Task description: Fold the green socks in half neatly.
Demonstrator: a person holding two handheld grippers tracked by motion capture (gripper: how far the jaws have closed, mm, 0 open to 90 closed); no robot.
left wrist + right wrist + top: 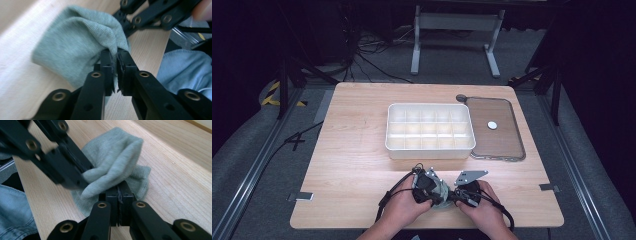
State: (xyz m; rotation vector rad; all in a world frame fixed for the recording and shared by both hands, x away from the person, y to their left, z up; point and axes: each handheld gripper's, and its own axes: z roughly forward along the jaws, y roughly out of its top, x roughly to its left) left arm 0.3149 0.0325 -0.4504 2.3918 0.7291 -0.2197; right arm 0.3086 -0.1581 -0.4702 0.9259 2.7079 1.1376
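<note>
A: Left gripper (113, 56) is clamped onto a fold of the grey-green sock (75, 42); in its own view the jaws are nearly together with fabric pinched between the tips.

B: Noted. Right gripper (119, 188)?

A: Jaws pressed flat against each other, with the sock's edge caught at the tips. From that camera the left gripper crosses in from the upper left and bites the same cloth higher up.

B: Where does the sock sit?

A: On the wooden table (357, 145), near the front edge and about at its middle, bunched between the two grippers. In the high view only a sliver of it shows, under the left gripper (432, 187) and the right gripper (464, 192). Part of it lies on the wood, part is lifted into a hump.

B: Hands?

A: Left hand (404, 205) and right hand (484, 207) come in from the bottom edge, close together, each wrapped round its tool. Blue denim shows beyond the table edge in both gripper views.

B: Anything else on the table?

A: White compartment box (430, 131) at centre, well apart from the sock. Just to its right a clear lid (497, 145) lies flat, with a small white disc (492, 125) on it.
</note>
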